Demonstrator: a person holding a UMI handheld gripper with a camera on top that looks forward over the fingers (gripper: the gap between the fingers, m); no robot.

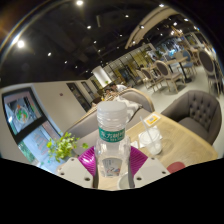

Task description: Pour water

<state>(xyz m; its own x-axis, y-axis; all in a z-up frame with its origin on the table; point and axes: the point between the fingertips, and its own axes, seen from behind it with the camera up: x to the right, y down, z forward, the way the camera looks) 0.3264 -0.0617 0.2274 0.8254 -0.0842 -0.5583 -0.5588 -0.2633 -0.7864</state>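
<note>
A clear plastic water bottle (112,140) with a white cap and a green-and-white label stands upright between my fingers. Both magenta pads (87,160) press against its lower body, so my gripper (112,165) is shut on it. The bottle's base is hidden below, between the fingers. Beyond the bottle on the right, a clear plastic cup (153,140) stands on the light wooden table (185,150).
A small green plant (65,147) stands at the left of the table. A grey armchair (196,108) sits behind the table at right. A framed picture (22,110) leans at far left. A round pink thing (176,167) lies near the right finger.
</note>
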